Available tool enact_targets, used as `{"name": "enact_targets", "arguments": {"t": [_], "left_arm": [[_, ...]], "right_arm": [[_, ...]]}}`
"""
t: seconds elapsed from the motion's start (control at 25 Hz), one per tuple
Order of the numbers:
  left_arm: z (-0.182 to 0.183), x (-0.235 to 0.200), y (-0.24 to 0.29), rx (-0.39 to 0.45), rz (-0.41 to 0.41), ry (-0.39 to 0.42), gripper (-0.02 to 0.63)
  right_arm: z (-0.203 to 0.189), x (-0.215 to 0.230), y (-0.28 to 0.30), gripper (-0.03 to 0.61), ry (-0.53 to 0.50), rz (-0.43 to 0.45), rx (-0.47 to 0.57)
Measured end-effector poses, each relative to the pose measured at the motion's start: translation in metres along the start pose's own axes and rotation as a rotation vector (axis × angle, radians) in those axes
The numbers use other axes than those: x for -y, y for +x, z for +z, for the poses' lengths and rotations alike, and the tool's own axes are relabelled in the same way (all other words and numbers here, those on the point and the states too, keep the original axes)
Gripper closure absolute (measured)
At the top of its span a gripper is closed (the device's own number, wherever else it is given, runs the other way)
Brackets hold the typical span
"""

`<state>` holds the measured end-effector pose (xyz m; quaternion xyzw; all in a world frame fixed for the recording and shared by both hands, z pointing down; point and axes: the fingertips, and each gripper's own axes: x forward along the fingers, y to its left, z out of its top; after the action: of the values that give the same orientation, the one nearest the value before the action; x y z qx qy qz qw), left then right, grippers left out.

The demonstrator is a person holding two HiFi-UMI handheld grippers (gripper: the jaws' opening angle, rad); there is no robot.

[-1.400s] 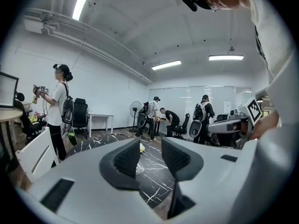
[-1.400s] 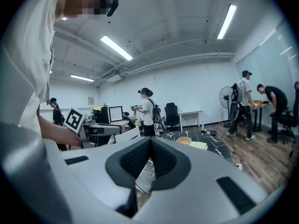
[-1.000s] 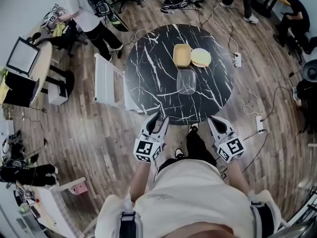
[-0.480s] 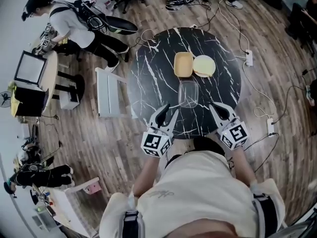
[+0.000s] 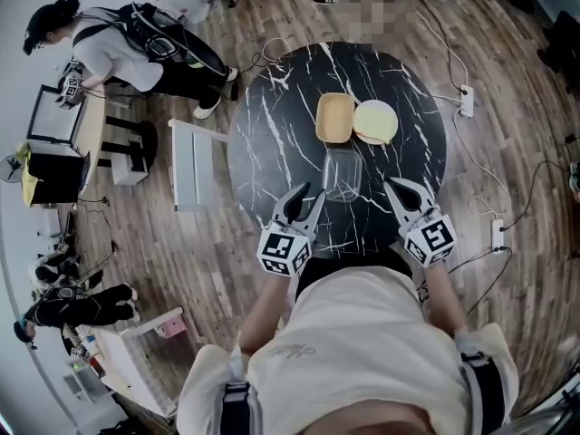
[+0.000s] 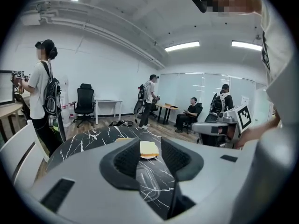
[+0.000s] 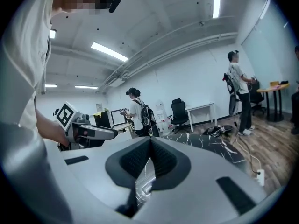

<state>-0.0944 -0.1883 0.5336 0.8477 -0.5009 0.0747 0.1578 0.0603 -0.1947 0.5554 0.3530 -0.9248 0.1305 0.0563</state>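
left gripper (image 5: 306,196) – jaws spread, nothing between, at the table's (image 5: 272,143) near edge | right gripper (image 5: 396,188) – jaws pressed together, empty, same edge | clear tub (image 5: 342,174) between both grippers, touching neither | yellow tub (image 5: 333,118) and plate (image 5: 374,121) side by side beyond it, mid-table | white chair (image 5: 190,166) off the left edge

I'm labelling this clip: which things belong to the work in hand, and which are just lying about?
In hand: clear container, tan tray, pale round dish, all before the left gripper and right gripper.
Lying about: white chair, power strip, monitor.
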Motion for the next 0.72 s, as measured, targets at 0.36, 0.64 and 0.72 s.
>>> {"name": "enact_targets", "arguments": {"t": [0.36, 0.64, 0.72], "left_arm": [[-0.040, -0.028, 0.034, -0.094, 0.038, -0.029, 0.460], [-0.091, -0.060, 0.055, -0.175, 0.103, -0.065, 0.485], [-0.103, -0.068, 0.060, -0.180, 0.126, -0.092, 0.485]], "right_arm": [[-0.009, 0.001, 0.006, 0.571, 0.000, 0.025, -0.049], [-0.019, 0.002, 0.000, 0.571, 0.000, 0.029, -0.087], [-0.024, 0.004, -0.002, 0.571, -0.003, 0.030, -0.107]]}}
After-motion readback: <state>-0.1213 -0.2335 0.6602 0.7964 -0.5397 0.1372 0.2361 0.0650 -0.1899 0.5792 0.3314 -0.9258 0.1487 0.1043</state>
